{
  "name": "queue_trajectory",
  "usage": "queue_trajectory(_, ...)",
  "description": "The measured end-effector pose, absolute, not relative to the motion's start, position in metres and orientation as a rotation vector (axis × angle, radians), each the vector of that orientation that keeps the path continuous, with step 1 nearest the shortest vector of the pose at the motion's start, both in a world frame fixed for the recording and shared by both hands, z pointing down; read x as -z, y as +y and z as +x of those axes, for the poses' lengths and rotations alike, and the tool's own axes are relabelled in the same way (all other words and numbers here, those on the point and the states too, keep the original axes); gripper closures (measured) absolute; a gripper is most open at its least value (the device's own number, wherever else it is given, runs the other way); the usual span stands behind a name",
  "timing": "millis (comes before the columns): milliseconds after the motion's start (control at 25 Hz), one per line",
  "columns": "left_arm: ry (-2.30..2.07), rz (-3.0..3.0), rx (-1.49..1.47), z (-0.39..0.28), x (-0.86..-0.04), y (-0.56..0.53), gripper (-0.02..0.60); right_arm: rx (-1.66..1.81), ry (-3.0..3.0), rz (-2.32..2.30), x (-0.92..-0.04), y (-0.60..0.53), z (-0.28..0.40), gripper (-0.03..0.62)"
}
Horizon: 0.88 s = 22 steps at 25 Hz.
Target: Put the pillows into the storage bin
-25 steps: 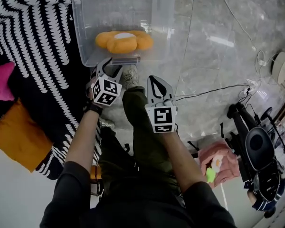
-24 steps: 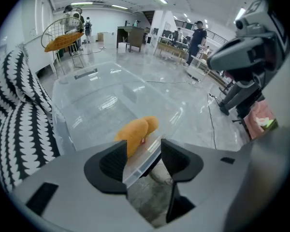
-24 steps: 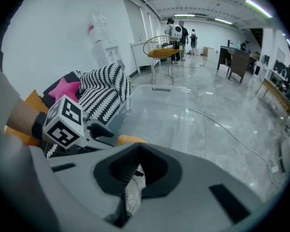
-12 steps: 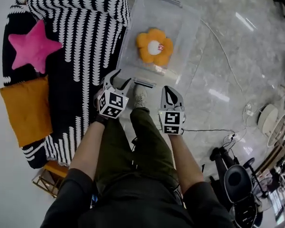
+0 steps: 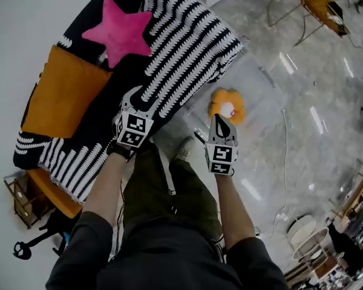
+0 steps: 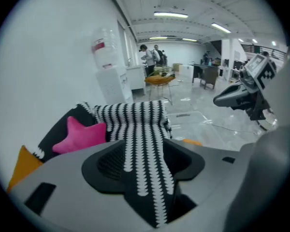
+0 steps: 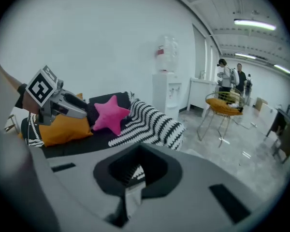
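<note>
One pillow is in and two are left, as far as I can see. The orange flower-shaped pillow (image 5: 226,106) lies inside the clear plastic storage bin (image 5: 257,92), which sits on the grey shiny floor (image 5: 327,138) just beside the black-and-white striped blanket (image 5: 181,47). The pink star-shaped pillow (image 5: 118,30) is not in the bin yet. It lies on the blanket, well apart from the bin. The orange square pillow (image 5: 63,92) is not in yet either. It lies near the star, by the edge of the blanket. So I think the job is about one third done. The left gripper (image 5: 135,98) is up in the air over the blanket, and it points down toward the side where the two pillows are. Its jaws have just been opening. They stand apart now, about half wide, and nothing is between them; only the far blanket shows through the gap. The right gripper (image 5: 221,123) is up in the air too, close to the near end of the bin. Its jaws are pressed together and hold nothing. I think the next thing to do is to go get the star or the square pillow, and the left gripper looks ready for that.
</note>
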<state>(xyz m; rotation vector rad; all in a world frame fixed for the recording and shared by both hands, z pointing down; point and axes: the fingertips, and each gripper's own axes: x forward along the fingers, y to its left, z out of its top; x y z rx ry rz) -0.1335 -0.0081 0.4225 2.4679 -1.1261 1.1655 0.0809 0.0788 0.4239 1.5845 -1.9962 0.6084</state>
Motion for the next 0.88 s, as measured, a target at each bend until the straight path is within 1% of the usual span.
queue_trajectory(360, -1.637, 2.097, -1.023, -0.390, -0.375, -0.015, 0.330, -0.403, -2.290, 1.177, -0.377, -0.016, -0.129, 0.592)
queue_trajectory(600, -1.907, 1.797, -0.867, -0.532, -0.363, 0.033, 0.330, -0.229, -2.432, 0.829, -0.350, -0.049, -0.287, 0.592)
queue_trajectory(720, -1.981, 1.675, -0.809, -0.592, -0.361, 0.063, 0.330, -0.184, -2.478, 0.728, -0.343, -0.047, -0.356, 0.592)
queue_trajectory(880, -2.051, 1.547, -0.750, -0.646, -0.364, 0.101, 0.330, -0.131, -2.512, 0.617, -0.340, -0.040, -0.419, 0.592)
